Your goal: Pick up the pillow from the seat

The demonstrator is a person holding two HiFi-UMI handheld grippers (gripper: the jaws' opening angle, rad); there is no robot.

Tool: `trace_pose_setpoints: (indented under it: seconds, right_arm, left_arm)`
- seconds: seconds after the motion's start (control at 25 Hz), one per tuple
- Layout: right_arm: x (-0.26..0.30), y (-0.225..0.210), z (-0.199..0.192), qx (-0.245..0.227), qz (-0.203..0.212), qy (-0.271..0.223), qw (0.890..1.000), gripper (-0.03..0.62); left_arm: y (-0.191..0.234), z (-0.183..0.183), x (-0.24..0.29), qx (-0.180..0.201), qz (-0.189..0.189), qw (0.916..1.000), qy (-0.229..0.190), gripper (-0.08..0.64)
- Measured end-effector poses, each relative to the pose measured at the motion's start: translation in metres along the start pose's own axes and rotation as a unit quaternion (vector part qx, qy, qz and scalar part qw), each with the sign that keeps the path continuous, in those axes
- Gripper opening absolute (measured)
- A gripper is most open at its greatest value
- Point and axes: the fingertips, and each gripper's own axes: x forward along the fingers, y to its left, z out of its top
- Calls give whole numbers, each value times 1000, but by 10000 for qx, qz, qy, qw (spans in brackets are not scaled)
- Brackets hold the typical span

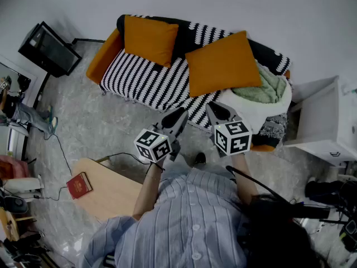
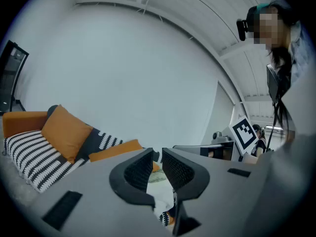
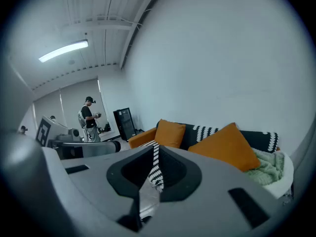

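Two orange pillows lean against the back of the sofa (image 1: 139,80). One stands toward the sofa's left end (image 1: 149,39). The larger pillow (image 1: 223,63) sits right of the sofa's middle, its lower corner reaching toward the sofa's front edge, and a green blanket (image 1: 262,88) is bunched against it at the sofa's right end. The larger pillow is the one closest to both grippers, so it looks like the one to take.

The left gripper (image 1: 179,115) and the right gripper (image 1: 216,110) hang side by side just in front of the sofa's front edge, short of the seat. The left one is all but closed, with only a narrow slit between its jaws. The right one is fully closed. Neither holds anything.

The step in hand is the approach, and the jaws need to be spread wide before they reach the fabric. A stuffed pillow is likely to squash and slip, so it is better to bite deep on a corner or along the seam than to pinch the flat face. Going for the lower corner nearest the sofa's front edge should keep the jaws clear of the striped cover and the blanket, either of which might come up with the pillow. A second grip on the opposite edge would probably stop the pillow sagging as it lifts.
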Motion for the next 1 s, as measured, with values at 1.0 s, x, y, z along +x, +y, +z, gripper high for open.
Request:
trace_pose_setpoints:
  seconds: [1.0]
  right_arm:
    - [10, -6, -16, 151, 141, 148, 9997, 43]
  left_arm:
    - [22, 4, -8, -229, 259, 9993, -133, 46]
